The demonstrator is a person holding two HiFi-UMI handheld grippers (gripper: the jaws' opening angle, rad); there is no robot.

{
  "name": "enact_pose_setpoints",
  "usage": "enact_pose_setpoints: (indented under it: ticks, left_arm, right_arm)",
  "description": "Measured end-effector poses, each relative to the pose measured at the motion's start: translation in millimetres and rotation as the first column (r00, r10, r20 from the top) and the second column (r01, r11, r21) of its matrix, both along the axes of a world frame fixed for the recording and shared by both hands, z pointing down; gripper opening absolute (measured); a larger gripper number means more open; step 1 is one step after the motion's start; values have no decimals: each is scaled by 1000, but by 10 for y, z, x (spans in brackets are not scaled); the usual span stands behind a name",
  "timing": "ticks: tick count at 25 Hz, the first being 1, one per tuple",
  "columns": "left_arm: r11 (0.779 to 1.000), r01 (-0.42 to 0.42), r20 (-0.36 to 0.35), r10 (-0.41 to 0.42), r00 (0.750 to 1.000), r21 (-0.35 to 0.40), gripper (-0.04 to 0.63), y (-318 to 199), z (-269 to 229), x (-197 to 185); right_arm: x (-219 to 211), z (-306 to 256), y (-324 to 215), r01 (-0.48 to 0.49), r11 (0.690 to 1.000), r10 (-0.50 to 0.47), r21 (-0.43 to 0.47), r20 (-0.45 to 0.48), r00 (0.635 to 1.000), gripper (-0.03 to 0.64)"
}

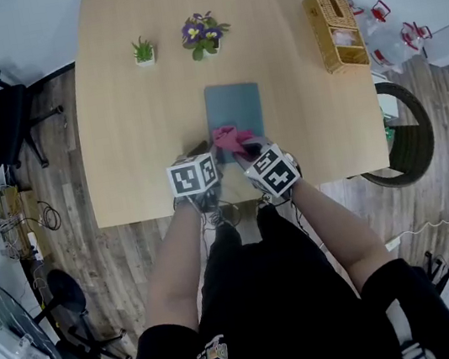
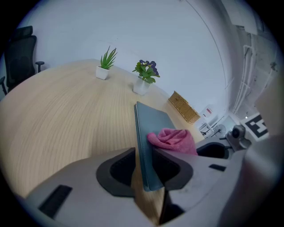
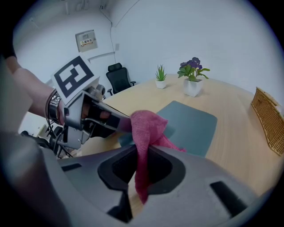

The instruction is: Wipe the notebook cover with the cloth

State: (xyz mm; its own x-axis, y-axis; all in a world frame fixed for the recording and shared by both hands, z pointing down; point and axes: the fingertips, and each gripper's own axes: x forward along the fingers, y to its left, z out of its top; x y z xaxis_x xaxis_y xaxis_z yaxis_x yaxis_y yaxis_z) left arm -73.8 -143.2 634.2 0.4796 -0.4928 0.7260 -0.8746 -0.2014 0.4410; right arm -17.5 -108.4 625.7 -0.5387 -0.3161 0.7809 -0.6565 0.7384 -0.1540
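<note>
The left hand-held gripper [image 2: 144, 168] pinches the near edge of the notebook [image 1: 233, 105], which lies flat on the table [image 1: 131, 130]; it looks stiff and light, best steadied there. The right hand-held gripper [image 3: 142, 170] clamps the soft, floppy cloth [image 3: 148, 126] over its near cover

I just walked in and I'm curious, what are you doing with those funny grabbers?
A person is cleaning a notebook on the table. The left hand-held gripper pinches the notebook's near edge. The right hand-held gripper is clamped on a pink cloth, which rests on the near end of the cover. The rest of the cover lies bare beyond it.
</note>
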Motion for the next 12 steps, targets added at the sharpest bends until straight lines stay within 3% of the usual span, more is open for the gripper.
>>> enact_pose_setpoints:
  ticks: [12]
  left_arm:
    - [1000,-3,-16,3,1000,8,107,-8,10,30]
  right_arm:
    - [-59,-22,279,-55,996,59,-66,62,996,57]
